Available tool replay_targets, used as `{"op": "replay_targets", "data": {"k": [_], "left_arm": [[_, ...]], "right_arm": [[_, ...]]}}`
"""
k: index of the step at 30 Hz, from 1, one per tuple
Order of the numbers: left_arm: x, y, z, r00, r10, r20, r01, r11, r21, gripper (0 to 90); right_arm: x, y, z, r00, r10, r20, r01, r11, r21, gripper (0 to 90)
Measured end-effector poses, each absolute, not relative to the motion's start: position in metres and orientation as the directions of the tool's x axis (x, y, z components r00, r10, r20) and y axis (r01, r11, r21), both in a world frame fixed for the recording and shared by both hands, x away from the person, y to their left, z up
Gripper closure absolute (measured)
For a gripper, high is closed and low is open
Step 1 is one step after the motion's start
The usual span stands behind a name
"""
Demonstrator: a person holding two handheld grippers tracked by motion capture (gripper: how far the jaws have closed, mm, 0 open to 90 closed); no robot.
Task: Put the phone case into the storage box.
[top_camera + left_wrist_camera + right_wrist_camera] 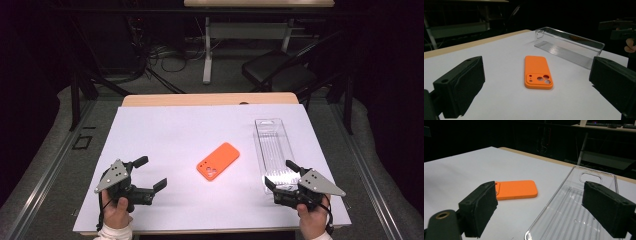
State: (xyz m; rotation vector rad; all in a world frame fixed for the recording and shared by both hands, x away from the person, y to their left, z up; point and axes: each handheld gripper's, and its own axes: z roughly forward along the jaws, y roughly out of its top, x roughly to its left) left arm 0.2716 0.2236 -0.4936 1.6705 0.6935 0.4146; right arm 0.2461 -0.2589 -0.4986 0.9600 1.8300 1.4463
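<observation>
the left gripper (pixel 149 175) is held low over the near left part of the white sheet (pixel 170 130), and its 2 black jaws are spread wide with nothing between them. it is gripped from below by the left hand (pixel 117 210), and a grey plate is carried on its top. in the left gripper view the jaws are seen at both edges, with the orange phone case (pixel 538 72) lying flat on the sheet ahead of them, camera holes toward the gripper. the case is placed near the middle of the sheet, apart from both grippers, and is touched by nothing. the right gripper (pixel 278 174) is held by the right hand (pixel 312 220) at the near right, its jaws also parted and closed on nothing. they are placed around the near end of the clear plastic tray (pixel 274 145), which lies lengthwise to the right of the case; whether the tray is touched by them cannot be told. the sheet is laid on a wooden table (pixel 210 98)
</observation>
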Motion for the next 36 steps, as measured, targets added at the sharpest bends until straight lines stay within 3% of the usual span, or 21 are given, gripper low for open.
{"op": "replay_targets", "data": {"k": [21,36], "left_arm": [[0.271,0.216,-0.493,0.761,0.641,-0.101,0.258,-0.155,0.954,0.6],[0.287,0.200,-0.494,0.754,0.625,-0.201,0.418,-0.221,0.881,0.5]], "right_arm": [[0.245,-0.260,-0.498,-0.536,0.844,-0.023,0.176,0.139,0.975,11.9],[0.245,-0.260,-0.498,-0.540,0.842,-0.023,0.174,0.138,0.975,12.4]]}}
